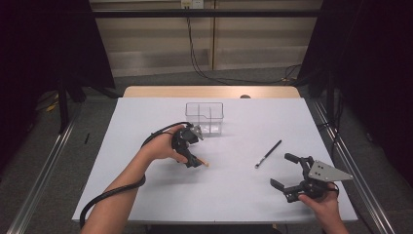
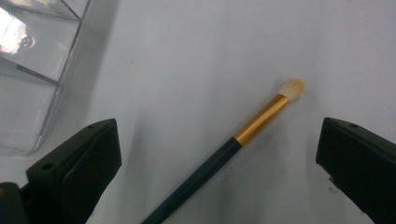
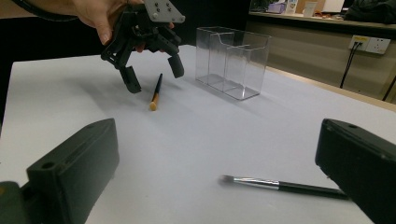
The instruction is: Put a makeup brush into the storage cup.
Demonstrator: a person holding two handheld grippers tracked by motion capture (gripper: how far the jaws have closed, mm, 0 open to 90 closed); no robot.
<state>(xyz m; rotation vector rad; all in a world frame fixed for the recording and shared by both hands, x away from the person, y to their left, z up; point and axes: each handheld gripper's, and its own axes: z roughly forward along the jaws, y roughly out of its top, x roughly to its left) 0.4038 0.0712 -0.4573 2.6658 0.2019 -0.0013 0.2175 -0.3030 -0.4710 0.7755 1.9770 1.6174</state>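
A makeup brush (image 2: 219, 158) with a dark handle, gold ferrule and pale bristles lies on the white table. My left gripper (image 2: 219, 135) is open above it, one jaw on each side of the handle and neither touching it. The right gripper view shows that brush (image 3: 155, 93) under the left gripper (image 3: 153, 73); in the high view the brush tip (image 1: 205, 164) pokes out beside the left gripper (image 1: 191, 153). A slim black brush (image 1: 268, 153) lies to the right. My right gripper (image 1: 284, 170) stands open and holds nothing, the black brush (image 3: 285, 185) lying just ahead of it.
A clear plastic organizer (image 1: 204, 117) with several compartments stands at the back middle of the white table (image 1: 146, 195), just beyond the left gripper. Its corner (image 2: 32, 56) sits close to the left jaw. A cable trails from the left gripper off the front edge.
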